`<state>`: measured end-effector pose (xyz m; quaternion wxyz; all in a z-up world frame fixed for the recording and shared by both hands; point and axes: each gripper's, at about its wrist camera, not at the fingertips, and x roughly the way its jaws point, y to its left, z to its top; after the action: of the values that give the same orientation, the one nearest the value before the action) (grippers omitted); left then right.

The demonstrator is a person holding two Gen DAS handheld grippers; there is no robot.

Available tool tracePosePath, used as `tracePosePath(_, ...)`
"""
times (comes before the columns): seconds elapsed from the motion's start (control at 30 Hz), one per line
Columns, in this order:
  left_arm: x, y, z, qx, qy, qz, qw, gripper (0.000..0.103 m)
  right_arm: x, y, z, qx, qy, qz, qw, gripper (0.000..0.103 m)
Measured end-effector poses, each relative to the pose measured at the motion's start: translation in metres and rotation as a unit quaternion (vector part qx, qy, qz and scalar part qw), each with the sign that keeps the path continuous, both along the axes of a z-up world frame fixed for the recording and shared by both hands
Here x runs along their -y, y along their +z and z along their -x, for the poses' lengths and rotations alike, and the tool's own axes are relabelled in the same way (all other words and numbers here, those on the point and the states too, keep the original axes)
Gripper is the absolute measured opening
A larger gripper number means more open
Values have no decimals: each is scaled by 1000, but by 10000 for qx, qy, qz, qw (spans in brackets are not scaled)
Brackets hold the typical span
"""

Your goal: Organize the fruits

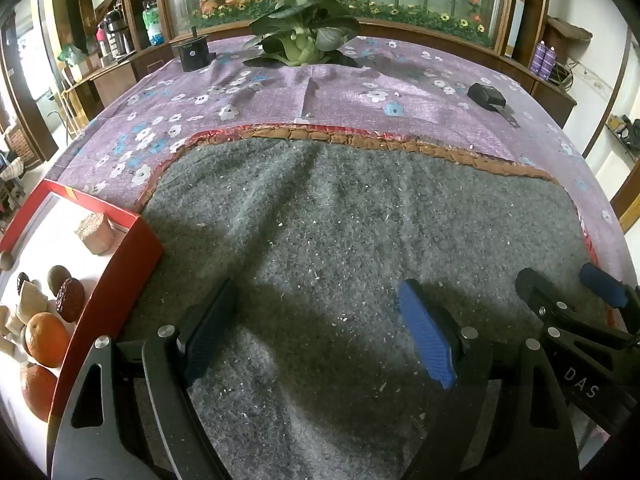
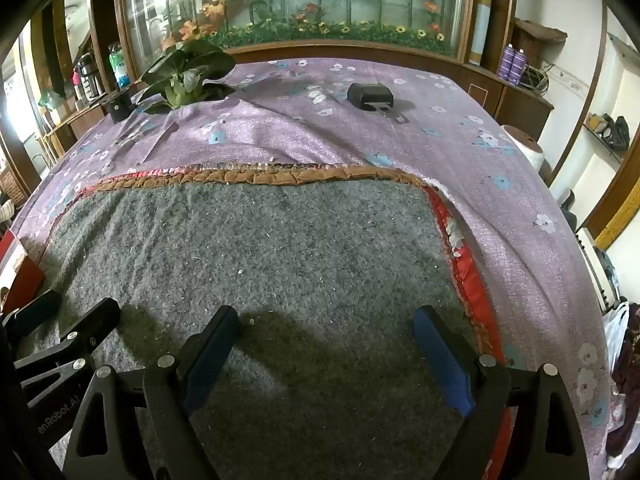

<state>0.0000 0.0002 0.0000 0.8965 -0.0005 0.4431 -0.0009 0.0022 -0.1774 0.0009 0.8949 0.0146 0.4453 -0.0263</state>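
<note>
A red box with a white floor sits at the left edge of the grey felt mat. In it lie two oranges, dark red dates, a brown round fruit, pale wedge pieces and a tan block. My left gripper hangs open over the bare mat, right of the box, nothing between its fingers. My right gripper is open too, over the mat's right half, and shows in the left wrist view as the right gripper. The box's corner shows at the far left of the right wrist view.
A purple flowered cloth covers the table beyond the mat. On it stand a leafy green vegetable, a black cylinder and a black buckle-like object. A wooden cabinet with flower-painted glass runs behind the table.
</note>
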Motion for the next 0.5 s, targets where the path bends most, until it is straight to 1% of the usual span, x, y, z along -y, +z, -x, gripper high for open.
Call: tracePosePath(0.5, 0, 0, 0, 0, 1, -4, 10000, 84, 0, 0, 0, 9, 3, 15, 10000, 89)
